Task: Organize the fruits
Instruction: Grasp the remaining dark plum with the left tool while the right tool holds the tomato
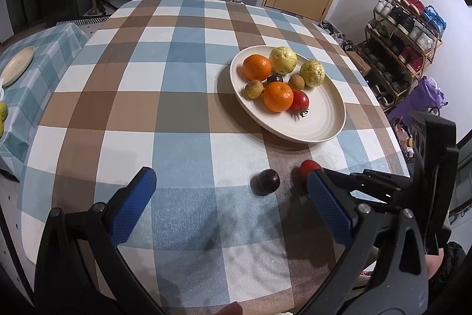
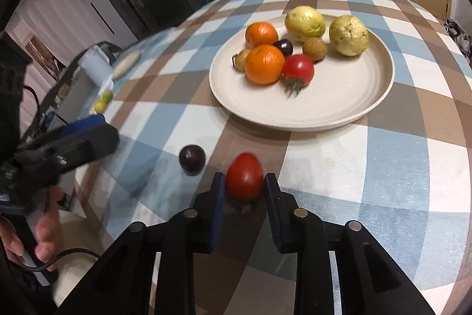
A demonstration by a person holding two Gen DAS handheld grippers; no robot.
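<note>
The right gripper (image 2: 244, 182) has its jaws closed on a red tomato (image 2: 244, 175) low in the right wrist frame, a grip the left wrist view half hides. The left gripper (image 1: 231, 186) stands wide open and empty. A dark plum (image 2: 192, 159) lies beside the tomato on the checked desk (image 2: 398, 161); the plate (image 2: 339, 108) of fruit sits above, centre-right.

Checked tablecloth (image 1: 165, 96) covered the table, bore a cream plate (image 1: 321, 120) of fruit, a dark plum (image 1: 265, 181), a red tomato (image 2: 244, 176) near it
</note>
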